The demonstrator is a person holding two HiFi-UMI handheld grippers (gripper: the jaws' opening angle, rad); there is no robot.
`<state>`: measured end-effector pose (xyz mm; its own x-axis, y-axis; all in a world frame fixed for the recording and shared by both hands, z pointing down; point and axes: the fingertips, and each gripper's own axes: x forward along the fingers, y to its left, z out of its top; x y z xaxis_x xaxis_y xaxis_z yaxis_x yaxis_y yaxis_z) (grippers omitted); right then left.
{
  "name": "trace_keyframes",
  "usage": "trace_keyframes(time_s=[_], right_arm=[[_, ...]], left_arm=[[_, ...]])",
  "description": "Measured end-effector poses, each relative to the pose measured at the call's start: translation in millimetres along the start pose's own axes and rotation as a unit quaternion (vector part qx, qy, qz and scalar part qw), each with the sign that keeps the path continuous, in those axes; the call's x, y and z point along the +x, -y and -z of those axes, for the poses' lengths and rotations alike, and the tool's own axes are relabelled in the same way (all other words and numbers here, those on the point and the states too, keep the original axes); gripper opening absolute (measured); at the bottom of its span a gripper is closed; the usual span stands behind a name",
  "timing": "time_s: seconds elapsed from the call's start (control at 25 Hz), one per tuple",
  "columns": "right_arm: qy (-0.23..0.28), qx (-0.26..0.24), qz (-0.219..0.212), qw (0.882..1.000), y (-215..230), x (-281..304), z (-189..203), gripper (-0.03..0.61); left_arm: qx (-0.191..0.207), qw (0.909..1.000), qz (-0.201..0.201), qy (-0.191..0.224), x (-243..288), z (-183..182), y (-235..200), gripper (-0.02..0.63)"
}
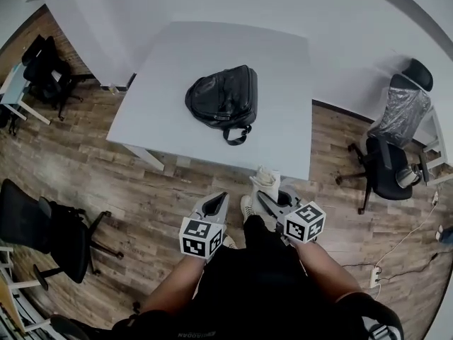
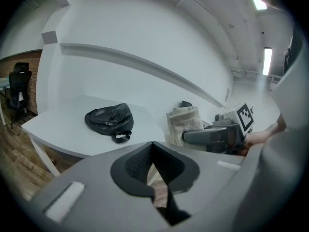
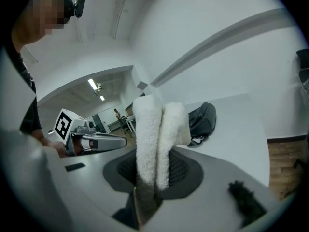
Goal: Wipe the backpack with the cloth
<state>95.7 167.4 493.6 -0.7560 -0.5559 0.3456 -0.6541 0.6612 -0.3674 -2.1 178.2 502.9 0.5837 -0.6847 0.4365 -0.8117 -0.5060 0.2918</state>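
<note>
While the person stands just short of the white table point(image 1: 177, 55), both forearms reach forward and down. They hold the left gripper point(image 1: 216, 202) and right gripper point(image 1: 267, 198) side by side, low over the wood-plank floor point(image 1: 141, 190). One black backpack point(image 1: 222, 98) lies on the table, well ahead of both grippers. Black office chairs point(image 1: 42, 225) stand off to either side.

Seen from the left gripper view, its jaws are pressed together with nothing between them. The backpack sits ahead and to their left, and the right gripper is close on their right.

Seen from the right gripper view, its jaws pinch one folded white cloth point(image 3: 154, 144), which stands upright. The backpack lies beyond it, with a white wall point(image 3: 207, 13) behind.
</note>
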Motion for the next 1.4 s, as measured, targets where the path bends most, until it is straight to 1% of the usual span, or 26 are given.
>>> trace_keyframes(time_s=[0.12, 0.28, 0.44, 0.6, 0.8, 0.88, 1.04, 1.2, 1.4], right_arm=[[0.003, 0.003, 0.013, 1.000, 0, -23, 9, 0.094], [0.008, -0.008, 0.014, 1.000, 7, -43, 8, 0.094], [0.016, -0.018, 0.009, 1.000, 19, -61, -3, 0.094], [0.015, -0.018, -0.004, 1.000, 27, -83, -12, 0.094], [0.006, -0.035, -0.022, 0.999, 40, -107, -8, 0.092], [0.000, -0.035, -0.027, 0.999, 45, -113, -2, 0.092], [-0.004, -0.032, -0.035, 0.999, 49, -121, 7, 0.092], [-0.005, -0.037, -0.042, 0.998, 48, -119, 11, 0.092], [-0.002, -0.032, -0.048, 0.998, 45, -115, 12, 0.092]], left_arm=[[0.001, 0.9999, 0.013, -0.008, 2, 9, 19, 0.007], [-0.003, 0.9999, 0.013, -0.004, 5, 10, 35, 0.006], [-0.002, 1.0000, -0.006, 0.000, 8, 9, 49, 0.006], [-0.017, 0.9994, -0.029, 0.007, 14, 6, 64, 0.006], [-0.029, 0.9982, -0.048, 0.023, 28, -3, 85, 0.007], [-0.032, 0.9978, -0.054, 0.023, 30, 0, 94, 0.006], [-0.034, 0.9974, -0.063, 0.009, 31, 9, 107, 0.008], [-0.029, 0.9971, -0.070, 0.002, 30, 12, 109, 0.006], [-0.023, 0.9970, -0.074, 0.005, 28, 10, 108, 0.006]])
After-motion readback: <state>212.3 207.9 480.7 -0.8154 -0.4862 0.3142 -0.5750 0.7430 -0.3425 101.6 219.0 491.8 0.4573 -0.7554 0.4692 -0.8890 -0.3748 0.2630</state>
